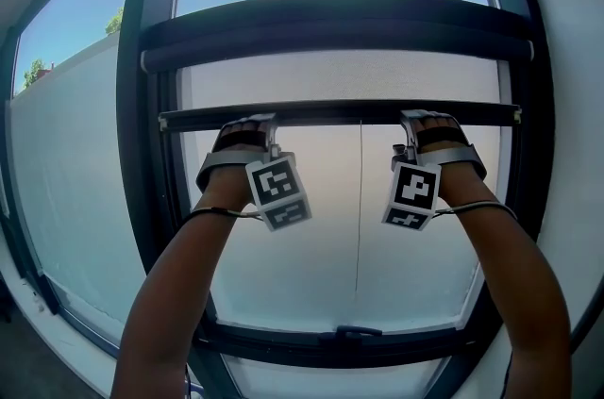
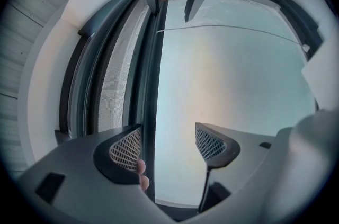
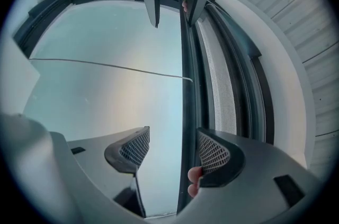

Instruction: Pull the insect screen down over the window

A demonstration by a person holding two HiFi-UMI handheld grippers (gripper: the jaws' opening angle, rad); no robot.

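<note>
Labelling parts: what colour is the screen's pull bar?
Dark grey, nearly black; the pull bar shows best in the head view.

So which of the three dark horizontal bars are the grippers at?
The thin middle one, the pull bar: left gripper and right gripper straddle it, open. The thick housing sits above, the frame rail far below.

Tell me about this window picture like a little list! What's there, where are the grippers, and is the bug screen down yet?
place: dark-framed window
screen: white mesh insect screen, only a short strip out below its dark roller housing
bar: dark horizontal pull bar at the screen's bottom edge, high on the window
left gripper: jaws apart, bar between them against one pad
right gripper: jaws apart, bar between them against one pad
cord: thin cord hanging from the bar's middle
progress: most of the window is uncovered
</note>
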